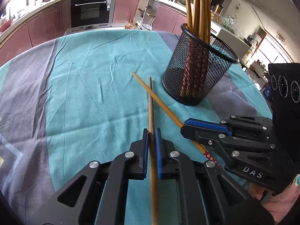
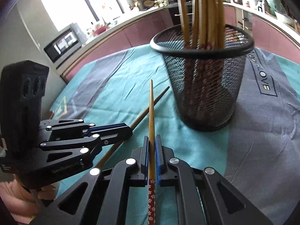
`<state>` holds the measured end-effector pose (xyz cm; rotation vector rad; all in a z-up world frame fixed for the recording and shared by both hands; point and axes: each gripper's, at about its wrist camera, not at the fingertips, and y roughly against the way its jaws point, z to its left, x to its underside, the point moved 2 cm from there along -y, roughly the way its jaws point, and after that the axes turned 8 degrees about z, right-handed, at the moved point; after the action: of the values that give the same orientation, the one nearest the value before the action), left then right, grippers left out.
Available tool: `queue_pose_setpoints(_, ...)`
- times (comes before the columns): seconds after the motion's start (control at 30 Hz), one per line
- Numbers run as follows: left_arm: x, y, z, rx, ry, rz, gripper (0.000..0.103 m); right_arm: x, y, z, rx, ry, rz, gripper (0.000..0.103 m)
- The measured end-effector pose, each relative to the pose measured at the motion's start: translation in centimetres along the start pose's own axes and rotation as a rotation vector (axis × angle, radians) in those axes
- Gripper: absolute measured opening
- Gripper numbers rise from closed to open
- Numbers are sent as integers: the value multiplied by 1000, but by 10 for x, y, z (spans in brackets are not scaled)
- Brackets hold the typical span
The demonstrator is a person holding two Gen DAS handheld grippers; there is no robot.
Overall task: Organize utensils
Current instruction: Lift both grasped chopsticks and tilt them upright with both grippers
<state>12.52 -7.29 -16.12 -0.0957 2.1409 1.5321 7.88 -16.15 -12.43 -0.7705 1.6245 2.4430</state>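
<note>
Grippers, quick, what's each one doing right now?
Left gripper: shut on the plain brown chopstick.
Right gripper: shut on the flower-patterned chopstick.

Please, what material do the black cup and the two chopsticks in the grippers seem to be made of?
Black cup: probably metal wire mesh, matt black; you see through its fine grid. Plain chopstick in the left gripper: likely wood or bamboo, brown, slightly glossy. Flowered chopstick in the right gripper: pale bamboo, apparently, with a red patterned end.

Cabinets: pink-fronted units are fitted beneath a pale worktop.
Oven: a black built-in unit is installed.
Light: daylight is admitted through a window.
</note>
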Motion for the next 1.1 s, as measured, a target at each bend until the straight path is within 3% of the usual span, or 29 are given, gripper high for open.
queue_pose_setpoints(0.33, -1, -4, -5, -20, -40, 10, 8, -5, -9, 10, 82, 70, 9, 10)
queue_pose_setpoints(0.57, 1, -1, -9, -36, -22, -12, 8, -3, -3, 5, 49, 48, -21, 6)
queue_pose_setpoints(1.1, 10, 44, -5, 9, -21, -88, 8, -2, 45, 11, -17, 62, -130, 6)
